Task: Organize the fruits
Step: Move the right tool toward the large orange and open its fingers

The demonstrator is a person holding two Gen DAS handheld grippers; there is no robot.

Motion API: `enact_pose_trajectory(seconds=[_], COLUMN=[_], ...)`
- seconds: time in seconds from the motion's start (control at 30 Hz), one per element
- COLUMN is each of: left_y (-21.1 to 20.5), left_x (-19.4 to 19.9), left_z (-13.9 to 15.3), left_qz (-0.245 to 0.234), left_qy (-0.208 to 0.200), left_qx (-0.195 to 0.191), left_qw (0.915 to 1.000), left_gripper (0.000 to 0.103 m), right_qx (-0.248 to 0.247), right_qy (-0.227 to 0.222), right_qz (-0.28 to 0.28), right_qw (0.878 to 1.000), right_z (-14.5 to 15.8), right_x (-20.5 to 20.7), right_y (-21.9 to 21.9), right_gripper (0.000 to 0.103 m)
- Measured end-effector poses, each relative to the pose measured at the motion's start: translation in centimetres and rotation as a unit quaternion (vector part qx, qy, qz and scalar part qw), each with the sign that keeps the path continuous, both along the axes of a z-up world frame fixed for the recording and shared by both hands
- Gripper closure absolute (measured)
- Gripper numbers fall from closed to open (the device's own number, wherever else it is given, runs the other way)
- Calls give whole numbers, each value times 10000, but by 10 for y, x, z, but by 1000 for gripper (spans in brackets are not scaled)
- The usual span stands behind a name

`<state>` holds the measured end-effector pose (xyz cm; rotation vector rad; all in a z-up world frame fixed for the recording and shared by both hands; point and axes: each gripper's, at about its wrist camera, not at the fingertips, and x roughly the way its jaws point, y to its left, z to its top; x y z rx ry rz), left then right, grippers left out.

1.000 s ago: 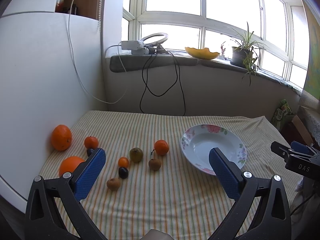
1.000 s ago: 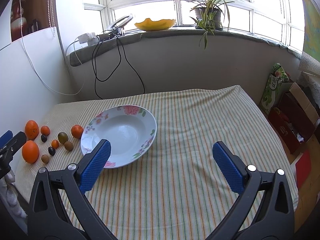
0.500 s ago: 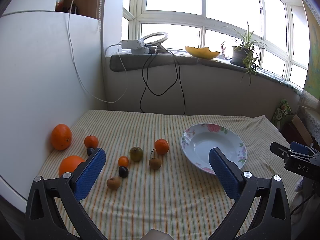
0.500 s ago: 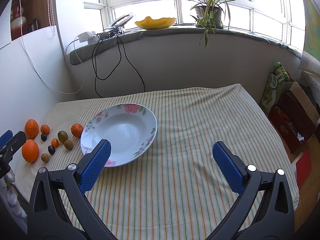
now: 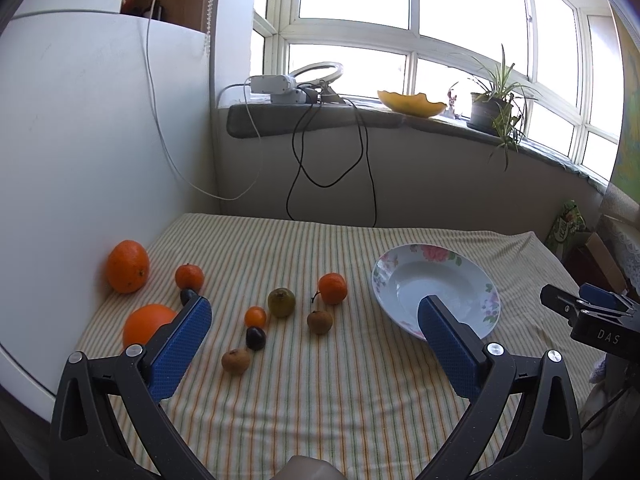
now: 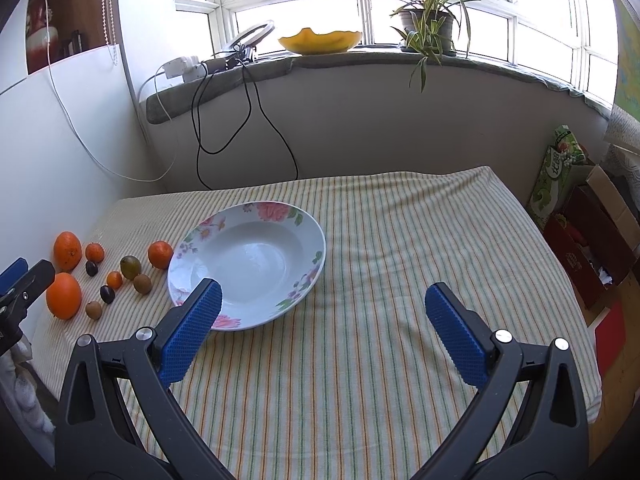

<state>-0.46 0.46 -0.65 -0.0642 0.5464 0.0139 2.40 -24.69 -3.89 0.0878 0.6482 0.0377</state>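
Observation:
Several fruits lie on the striped tablecloth at the left: two big oranges [image 5: 127, 266] [image 5: 146, 323], two tangerines [image 5: 189, 276] [image 5: 332, 288], a greenish fruit [image 5: 281, 302], small brown and dark ones [image 5: 319, 322]. A floral white plate [image 5: 476, 280] stands empty to their right; it also shows in the right wrist view [image 6: 256, 312]. My left gripper [image 5: 312, 316] is open and empty above the near fruits. My right gripper [image 6: 320, 304] is open and empty, near the plate's front rim.
A white wall panel [image 5: 80, 160] stands right behind the oranges. Cables [image 5: 332, 168] hang from the windowsill at the back. Boxes [image 6: 580, 248] stand on the floor beyond the table's right edge. The right gripper's tip [image 5: 588, 312] shows in the left wrist view.
Both grippers have barely shifted; the views have drifted slightly. Nothing was picked up or moved.

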Motion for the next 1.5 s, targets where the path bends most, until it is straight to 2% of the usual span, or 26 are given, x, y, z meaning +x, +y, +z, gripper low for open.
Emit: enact_pose_trajectory(seconds=[0.3,0.67,1.2,1.5], left_y=[22,67,131,153], left_x=[-6,-16,-34,-30], left_z=[-6,-15,-37,-54], left_qz=[225,732,1482,1481], left_qy=[40,135,345,531], left_qx=[-72,-203,-393,-747], left_qw=[9997,9970,9876,9847], left_gripper=[1,1,1,2], right_qx=[-51,-7,-399,-361], right_qy=[-38,14,206,505], right_qz=[278,1003,2175,2798], right_qw=[9996,9950,9750,9581], right_z=[4,7,7,-2], right_x=[5,18,37,55], right_y=[15,54,147,202], right_gripper=[0,0,0,0])
